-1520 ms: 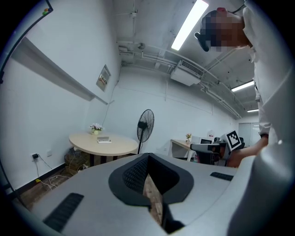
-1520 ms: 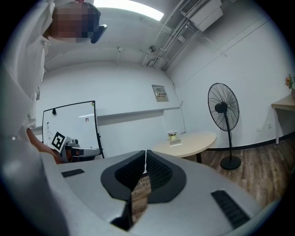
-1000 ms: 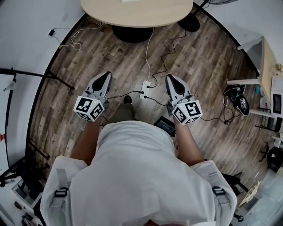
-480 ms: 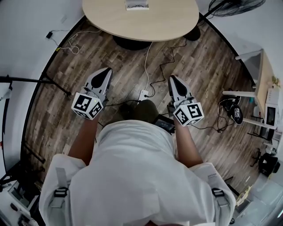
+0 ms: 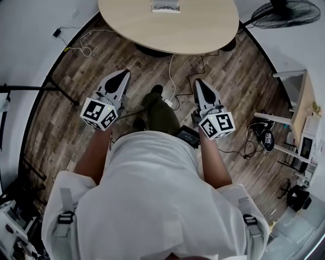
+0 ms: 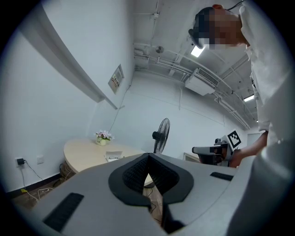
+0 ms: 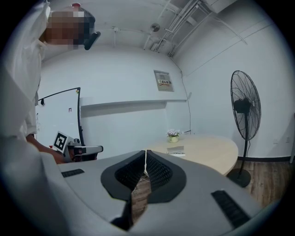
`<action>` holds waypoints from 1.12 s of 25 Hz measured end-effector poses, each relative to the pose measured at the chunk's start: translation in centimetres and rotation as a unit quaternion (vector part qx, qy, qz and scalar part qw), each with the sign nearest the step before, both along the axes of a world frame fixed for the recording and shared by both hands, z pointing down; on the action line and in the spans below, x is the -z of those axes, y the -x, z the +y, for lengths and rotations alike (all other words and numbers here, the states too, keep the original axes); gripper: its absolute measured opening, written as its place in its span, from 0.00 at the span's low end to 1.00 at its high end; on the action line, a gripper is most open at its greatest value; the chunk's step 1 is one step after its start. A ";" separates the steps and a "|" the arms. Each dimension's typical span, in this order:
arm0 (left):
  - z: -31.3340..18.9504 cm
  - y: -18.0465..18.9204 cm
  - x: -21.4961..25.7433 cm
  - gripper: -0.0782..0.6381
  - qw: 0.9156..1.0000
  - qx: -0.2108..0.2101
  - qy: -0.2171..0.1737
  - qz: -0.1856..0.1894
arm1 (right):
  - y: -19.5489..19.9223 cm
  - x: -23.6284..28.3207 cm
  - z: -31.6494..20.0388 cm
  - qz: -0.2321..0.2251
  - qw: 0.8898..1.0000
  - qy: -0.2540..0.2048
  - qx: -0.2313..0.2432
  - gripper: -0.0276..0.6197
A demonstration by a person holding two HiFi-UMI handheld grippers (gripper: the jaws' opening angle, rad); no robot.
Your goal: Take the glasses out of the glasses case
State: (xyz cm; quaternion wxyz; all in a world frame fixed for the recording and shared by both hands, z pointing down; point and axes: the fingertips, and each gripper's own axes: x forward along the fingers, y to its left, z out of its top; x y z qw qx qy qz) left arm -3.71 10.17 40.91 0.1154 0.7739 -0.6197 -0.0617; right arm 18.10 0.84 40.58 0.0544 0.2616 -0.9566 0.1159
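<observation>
Wooden table (image 5: 203,30) bears the glasses case (image 5: 165,6) (long axis crosswise).

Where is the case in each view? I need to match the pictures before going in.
Head view: case at the top edge, on the far side of the table.
Left gripper view: case left of centre, on the table.
Right gripper view: case just right of centre, on the table.
Shared landmark: the fan, right of the table in all three.
</observation>
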 end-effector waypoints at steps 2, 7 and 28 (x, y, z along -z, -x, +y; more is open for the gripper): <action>-1.7 0.8 -0.3 0.13 1.000 0.004 0.004 -0.001 | 0.9 -0.6 -1.8 -0.003 1.000 0.005 0.004 0.08; -7.7 2.0 -2.1 0.13 1.000 0.004 0.026 -0.005 | 2.1 -3.0 -7.9 -0.003 1.000 0.028 0.003 0.08; -34.0 7.3 -2.9 0.13 0.996 0.019 0.084 -0.038 | 9.9 -6.4 -33.7 0.008 0.995 0.064 0.075 0.08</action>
